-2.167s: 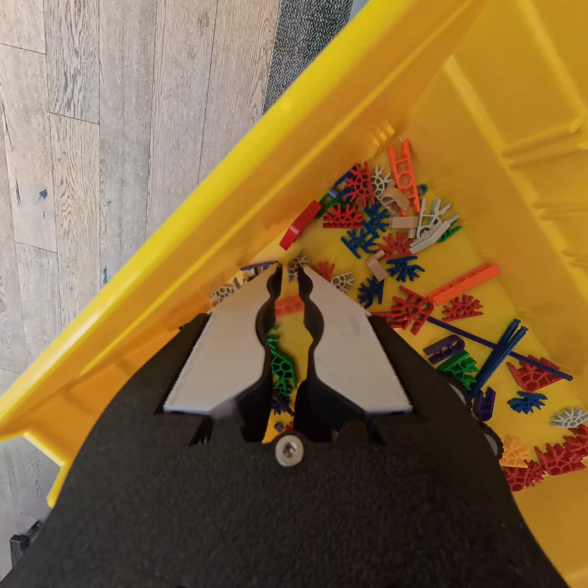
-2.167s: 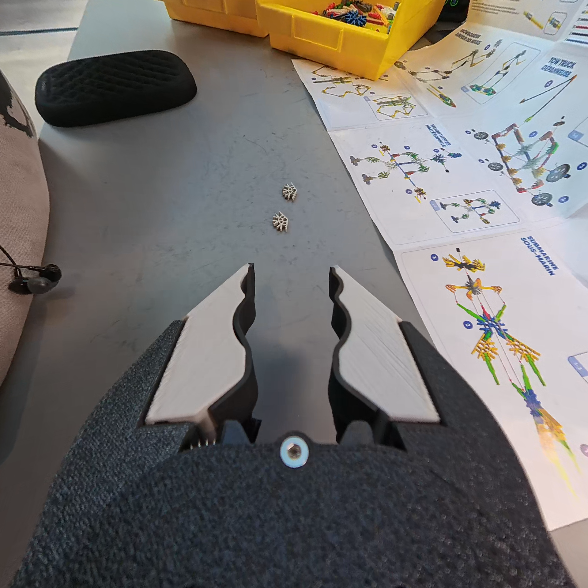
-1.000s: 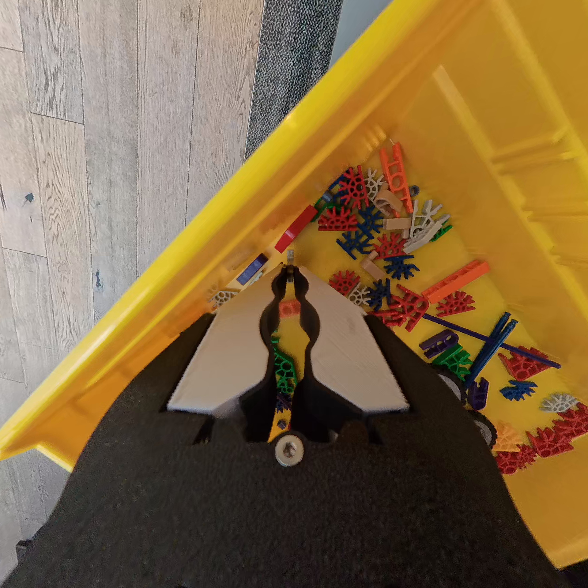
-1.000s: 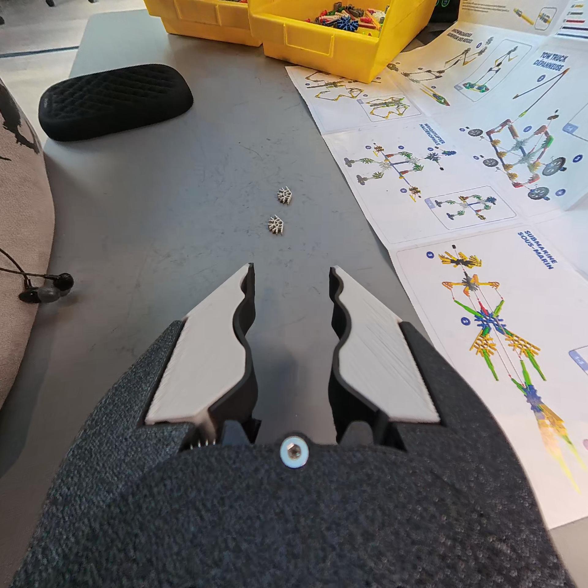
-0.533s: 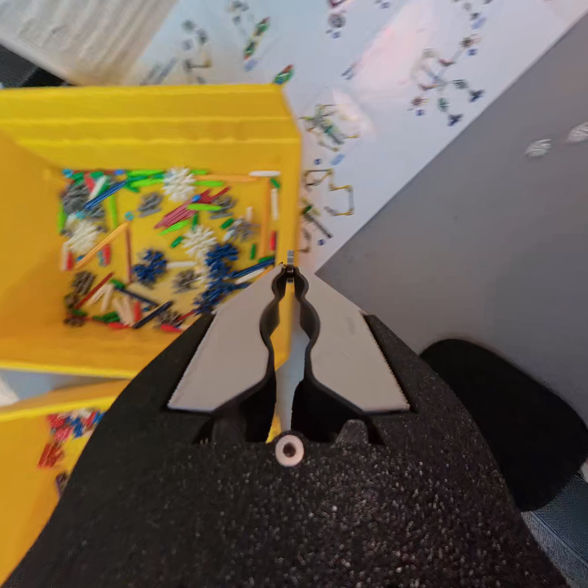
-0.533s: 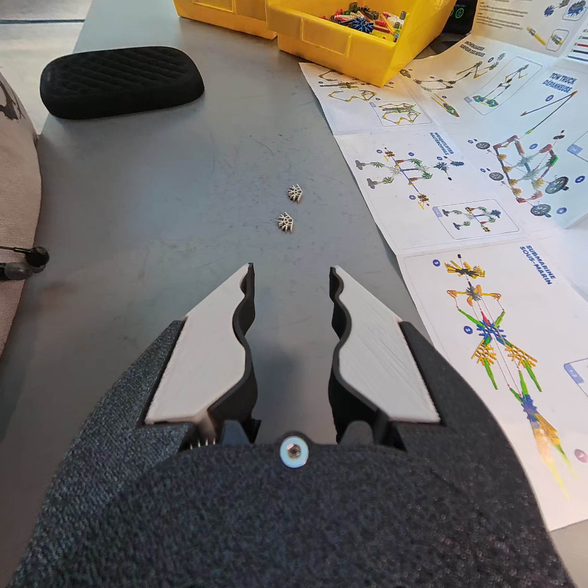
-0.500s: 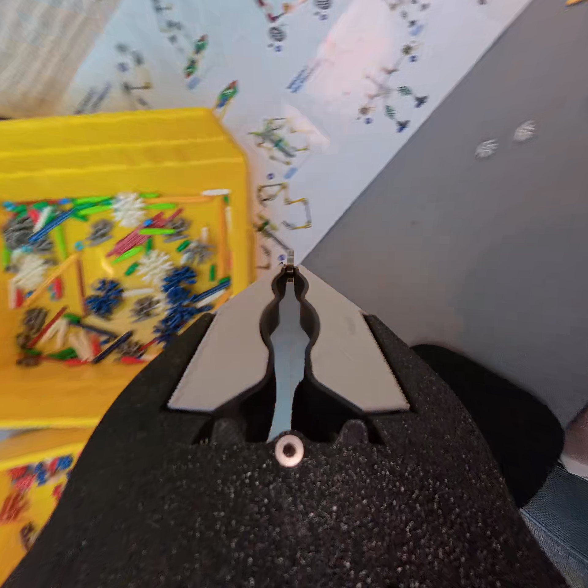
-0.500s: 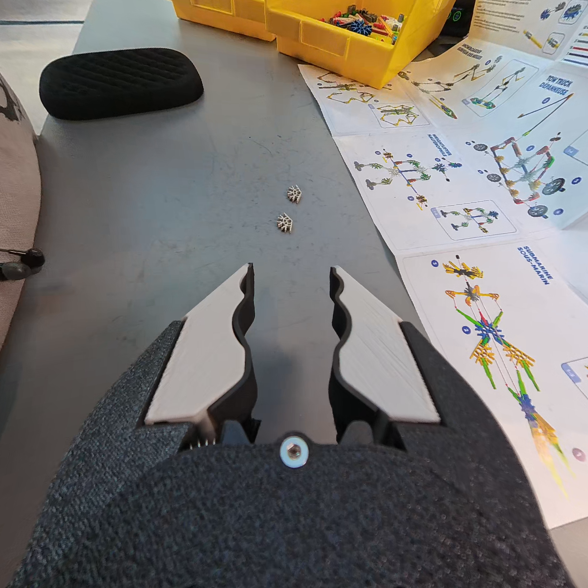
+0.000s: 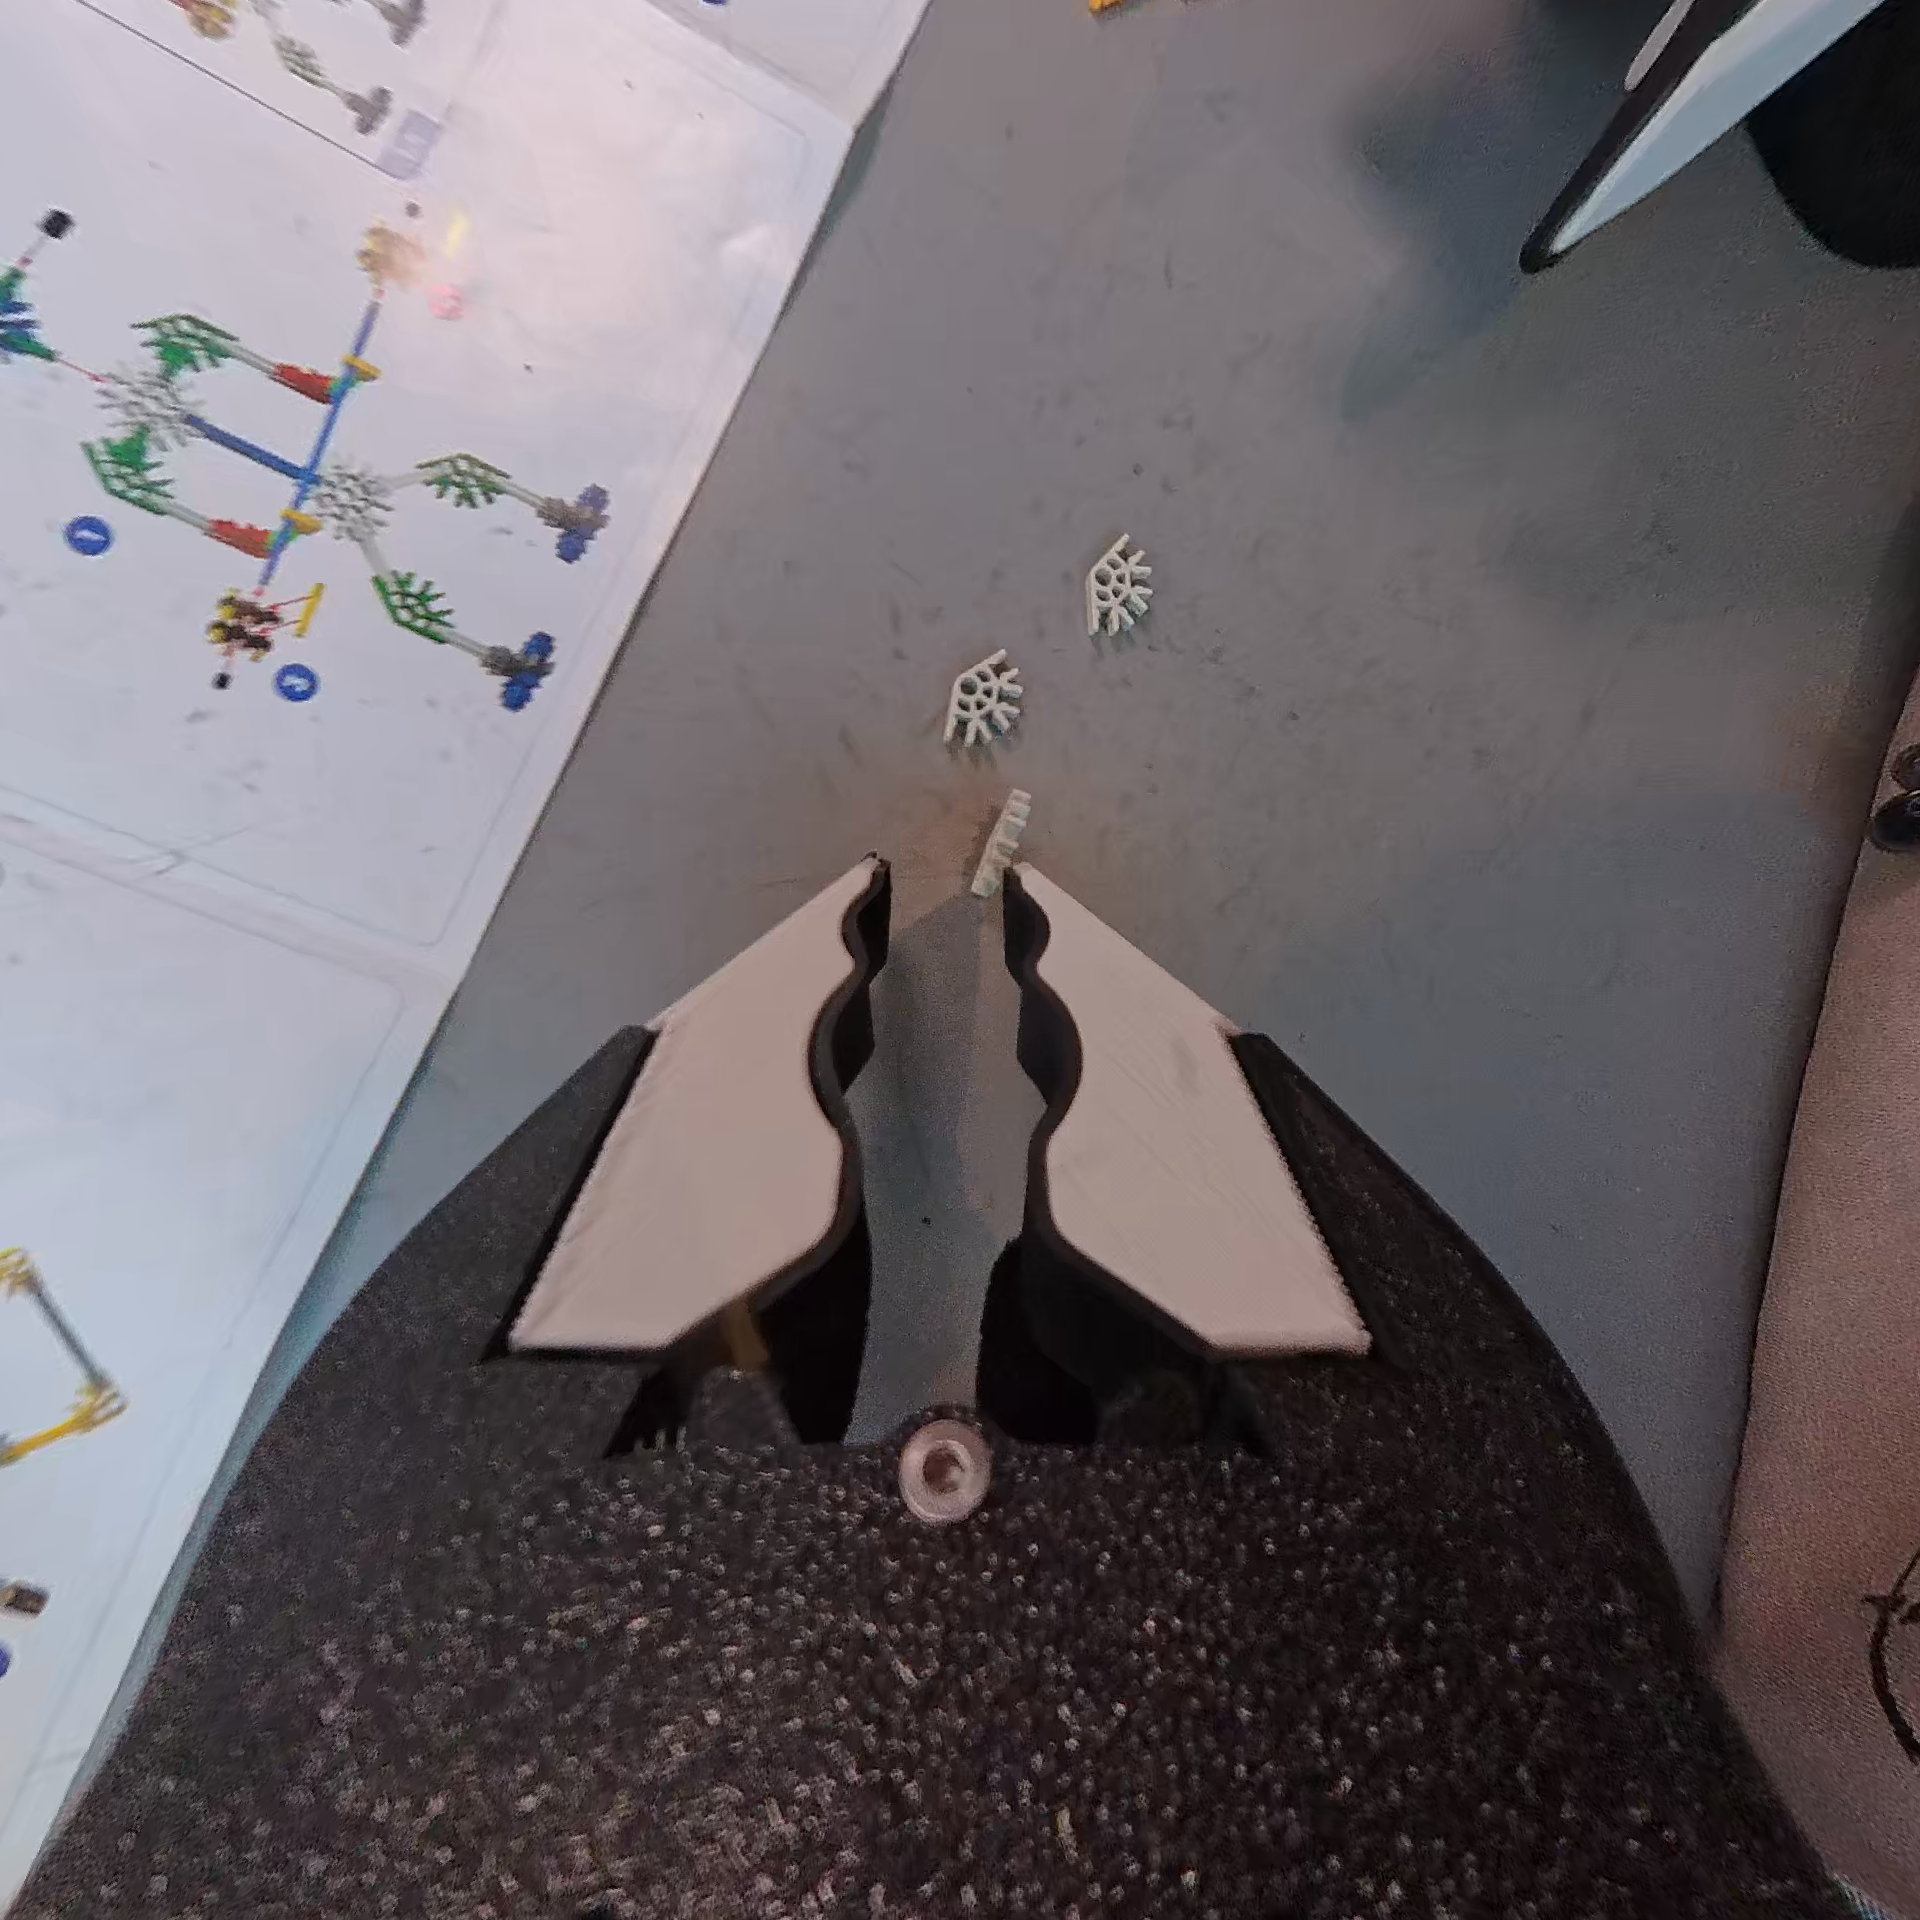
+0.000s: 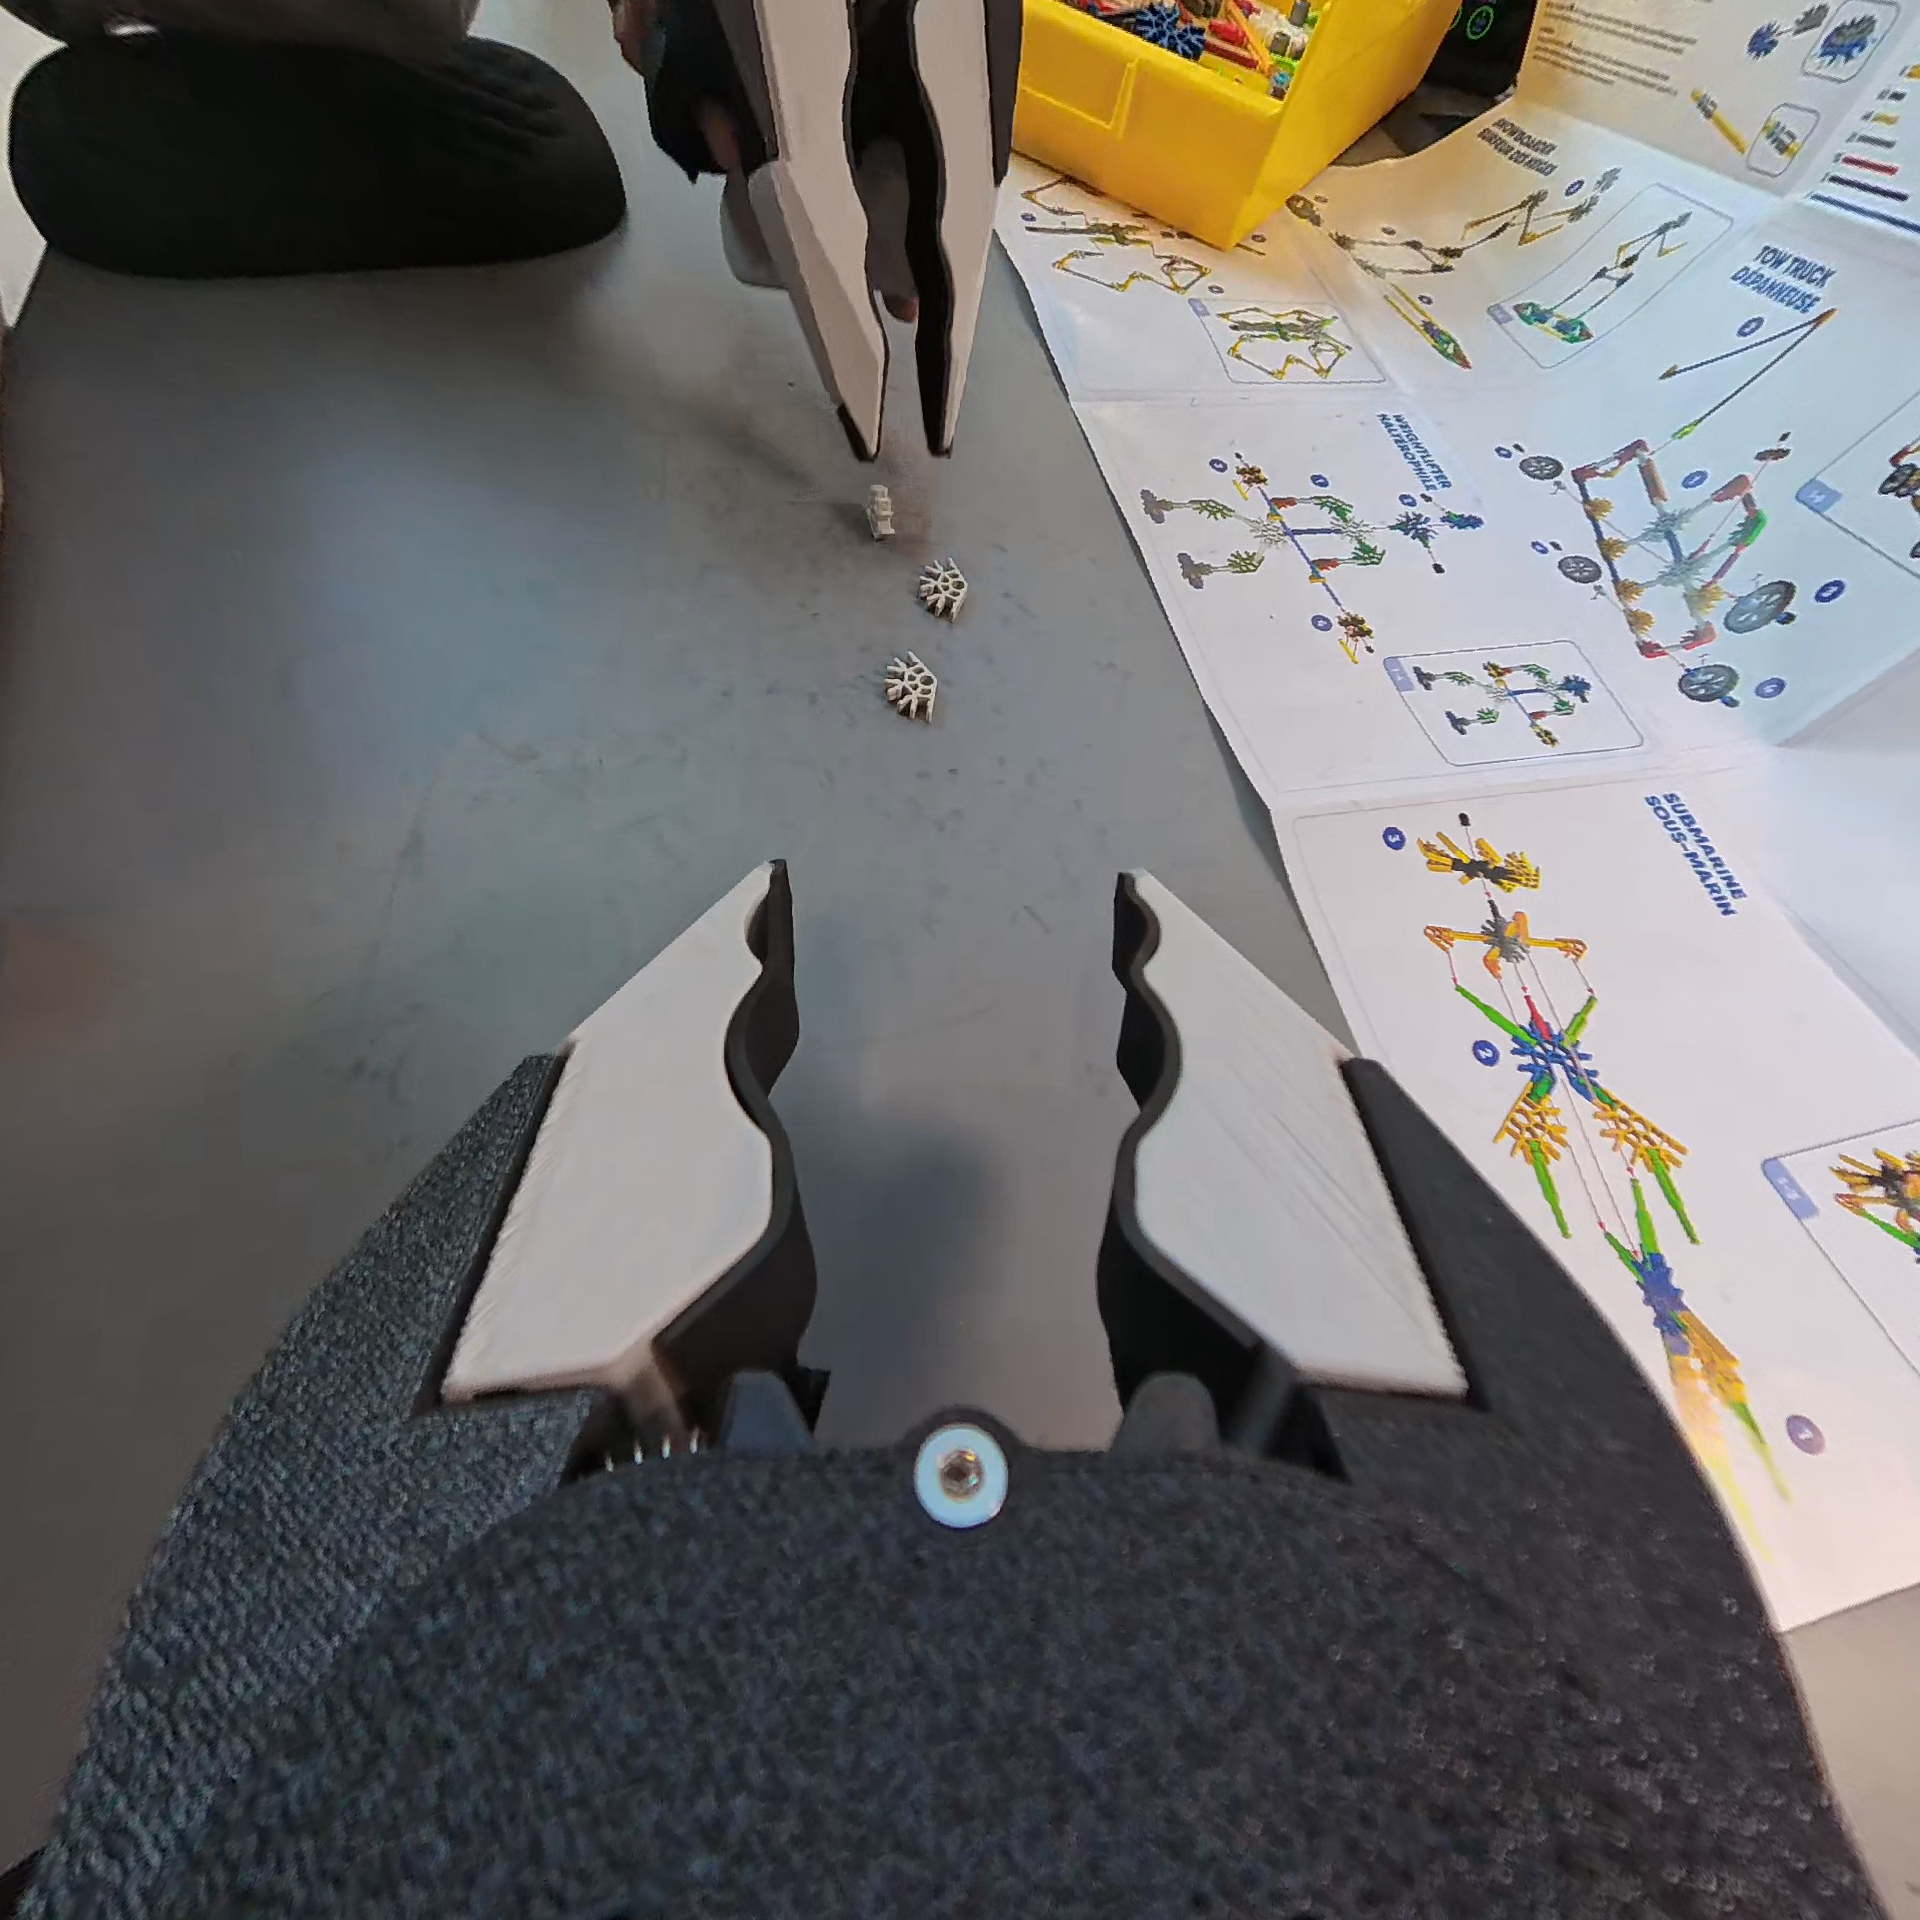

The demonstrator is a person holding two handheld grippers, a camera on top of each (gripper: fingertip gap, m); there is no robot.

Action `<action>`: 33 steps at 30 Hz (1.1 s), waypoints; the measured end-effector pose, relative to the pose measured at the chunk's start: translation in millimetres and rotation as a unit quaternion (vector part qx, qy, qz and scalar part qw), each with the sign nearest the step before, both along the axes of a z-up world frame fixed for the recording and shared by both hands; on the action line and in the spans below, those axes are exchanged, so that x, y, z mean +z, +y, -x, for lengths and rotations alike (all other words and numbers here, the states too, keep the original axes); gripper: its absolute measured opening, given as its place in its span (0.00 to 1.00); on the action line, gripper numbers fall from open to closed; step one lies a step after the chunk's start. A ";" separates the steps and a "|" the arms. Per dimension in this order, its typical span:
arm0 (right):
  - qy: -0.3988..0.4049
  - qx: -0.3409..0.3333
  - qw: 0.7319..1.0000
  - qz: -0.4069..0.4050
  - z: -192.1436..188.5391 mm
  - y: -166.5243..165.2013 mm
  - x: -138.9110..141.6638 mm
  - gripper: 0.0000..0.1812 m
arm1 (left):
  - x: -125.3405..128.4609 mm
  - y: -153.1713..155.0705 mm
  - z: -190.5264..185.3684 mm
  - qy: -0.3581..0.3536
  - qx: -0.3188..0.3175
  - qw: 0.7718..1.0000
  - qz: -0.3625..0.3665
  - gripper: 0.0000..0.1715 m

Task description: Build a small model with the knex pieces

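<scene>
The left hand-held gripper (image 9: 943, 878) has come away from the yellow bin (image 10: 1195, 135) and now hangs over the grey surface (image 9: 1403, 727). A moment ago its fingers were pinched tight on a small pale piece; now they stand apart with a gap between the tips. The third connector (image 9: 1003, 842) sits just off the right fingertip, up on its edge, touching or nearly touching that tip; which one, the blur does not settle. So the piece looks released, joining the row.

Take that third connector as the landmark. Just beyond it lies the second connector (image 9: 983, 698), flat on the surface, and beyond that again the first connector (image 9: 1118, 587), also flat. The three run in a loose line. To one side of it spreads the instruction sheet (image 9: 312, 520), glossy white paper with coloured diagrams, creased at its folds.

From the right wrist view the same line runs away from the right hand-held gripper (image 10: 951, 873), which hovers well short of it with its fingers spread wide and nothing between them. It has scarcely moved.

The connectors are pale grey plastic, thin fan-shaped pieces with open lattice centres and toothed rims. The surface is matt grey and scuffed. The fingers are smooth white plates edged in wavy black rubber, and the bodies wear coarse black grainy covering. A black padded rest (image 10: 301, 156) lies behind.
</scene>
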State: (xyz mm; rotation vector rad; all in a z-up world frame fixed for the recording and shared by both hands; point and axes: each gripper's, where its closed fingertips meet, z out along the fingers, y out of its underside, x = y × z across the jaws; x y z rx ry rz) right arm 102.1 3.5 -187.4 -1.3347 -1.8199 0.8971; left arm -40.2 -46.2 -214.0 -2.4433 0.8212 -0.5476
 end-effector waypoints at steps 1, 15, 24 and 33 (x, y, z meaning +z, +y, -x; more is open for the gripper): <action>-0.003 0.002 1.000 -0.002 -0.2 -0.7 -1.1 0.33 | 7.7 1.7 8.6 -0.002 0.014 1.000 -0.012 0.13; -0.027 0.021 0.999 -0.020 -0.7 -8.0 -10.7 0.31 | 134.2 -87.1 427.4 0.144 0.525 0.835 -0.077 0.20; -0.025 0.001 1.000 -0.007 1.6 -1.1 -9.2 0.30 | 30.4 -134.6 511.0 0.102 0.619 0.773 0.095 0.12; -0.030 -0.001 1.000 0.008 2.7 0.4 -10.1 0.30 | 6.1 -141.8 511.7 0.099 0.613 0.772 0.134 0.08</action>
